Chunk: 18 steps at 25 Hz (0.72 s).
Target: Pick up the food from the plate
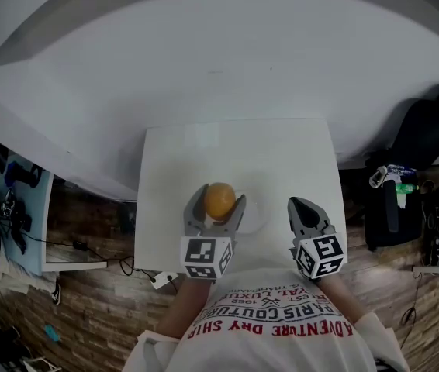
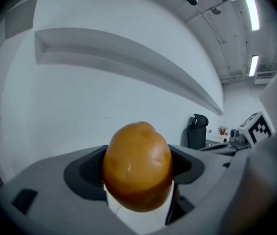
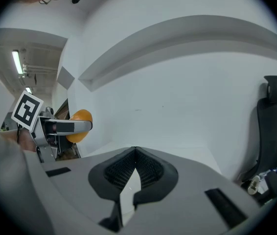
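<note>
far left: side desk (image 1: 19,208) with dark gear and trailing cables on it, over a wood-plank floor (image 1: 95,312).
left gripper (image 1: 220,198): over the near half of the table. Jaws spread wide and clamped on the food (image 2: 137,166), one pad against each flank.
left marker cube (image 1: 206,257): at the rear of the left gripper, just ahead of the person's shirt.
food: one rounded orange-brown lump, smooth skin with a slight gloss. It is wedged between the left pads and its top bulges above them. A white surface shows under it between the jaws; touching or clear of it, cannot tell.
table (image 1: 281,149): small white square top, far edge against the white wall (image 1: 219,60). Far half bare.
right gripper (image 1: 297,205): just right of the left gripper and apart from it, near the table's right edge. Jaws closed together with tips meeting, gripping nothing.
right marker cube (image 1: 320,256): at the rear of the right gripper, close to the shirt.
shirt (image 1: 278,328): white with red lettering, at the table's near edge. A forearm runs to each gripper.
far right: black chair (image 3: 274,131) beside the table, with small clutter low at its foot, too small to make out.
overhead: strip lights (image 2: 252,11) on the ceiling.
</note>
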### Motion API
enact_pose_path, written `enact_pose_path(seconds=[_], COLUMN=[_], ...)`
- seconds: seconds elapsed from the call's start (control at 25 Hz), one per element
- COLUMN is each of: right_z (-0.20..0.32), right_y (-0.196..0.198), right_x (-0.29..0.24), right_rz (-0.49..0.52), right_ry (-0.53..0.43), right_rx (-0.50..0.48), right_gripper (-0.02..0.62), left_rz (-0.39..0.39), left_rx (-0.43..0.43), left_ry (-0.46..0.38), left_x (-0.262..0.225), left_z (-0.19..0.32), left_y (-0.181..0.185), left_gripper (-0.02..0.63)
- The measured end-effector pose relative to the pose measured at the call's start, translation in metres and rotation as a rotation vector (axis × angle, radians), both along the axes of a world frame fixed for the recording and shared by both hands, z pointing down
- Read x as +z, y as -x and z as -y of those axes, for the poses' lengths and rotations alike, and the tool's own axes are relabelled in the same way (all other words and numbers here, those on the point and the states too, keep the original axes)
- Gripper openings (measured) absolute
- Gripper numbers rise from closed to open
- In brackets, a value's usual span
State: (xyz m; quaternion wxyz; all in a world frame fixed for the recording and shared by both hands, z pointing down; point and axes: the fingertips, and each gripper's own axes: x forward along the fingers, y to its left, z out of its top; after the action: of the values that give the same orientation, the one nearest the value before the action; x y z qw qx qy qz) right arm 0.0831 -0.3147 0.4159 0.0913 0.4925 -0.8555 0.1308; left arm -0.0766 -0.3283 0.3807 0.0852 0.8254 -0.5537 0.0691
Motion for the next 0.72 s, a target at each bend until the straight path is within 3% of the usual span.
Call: enact_pose_path(seconds=[0.72], right_z=[-0.004], right_y=[0.005], right_x=[0.011], right_rz=[0.001], right_ry=[0.029], right_rx=[-0.010], right_gripper=[0.012], left_rz=[0.038], left_rx=[0.008], left_ry=[0.033], left_x=[0.018], left_z=[-0.003], left_y=[-0.004], left_gripper=[0.363])
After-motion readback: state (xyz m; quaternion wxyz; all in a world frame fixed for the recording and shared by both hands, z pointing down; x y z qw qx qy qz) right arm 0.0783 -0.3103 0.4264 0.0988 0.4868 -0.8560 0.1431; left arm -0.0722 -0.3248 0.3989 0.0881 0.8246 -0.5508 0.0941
